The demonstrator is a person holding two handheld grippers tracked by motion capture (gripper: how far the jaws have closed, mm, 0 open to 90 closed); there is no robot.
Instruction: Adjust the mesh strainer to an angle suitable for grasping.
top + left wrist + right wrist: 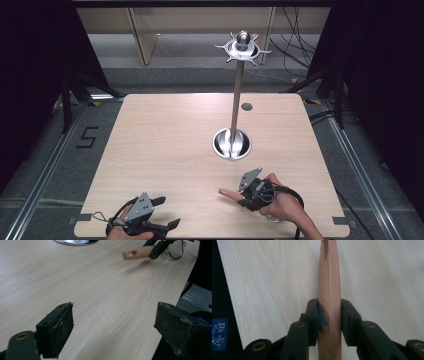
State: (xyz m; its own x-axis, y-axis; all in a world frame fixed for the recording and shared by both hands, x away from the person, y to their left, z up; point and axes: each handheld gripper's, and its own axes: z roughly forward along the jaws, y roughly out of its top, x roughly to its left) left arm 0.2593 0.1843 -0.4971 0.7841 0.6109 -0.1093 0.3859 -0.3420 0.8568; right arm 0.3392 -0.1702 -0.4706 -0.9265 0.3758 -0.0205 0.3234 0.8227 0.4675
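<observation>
The left tongs (162, 212) rest low over the near edge of the counter (165, 145), jaws wide apart with nothing between them. Well off to their side, the right tongs (329, 315) are clamped on a wooden handle (329, 290) of some utensil, which points ahead of them, just above the counter top; a wire loop at its rear end can be seen in the left gripper view, but the tool itself cannot be identified. Beyond the right tongs stands a metal rack (238, 85), its round base (231, 144) near and its hooked crown (242, 47) high up. The step in hand appears to be carrying the utensil. Hanging it would call for lifting and turning it up toward a hook.
</observation>
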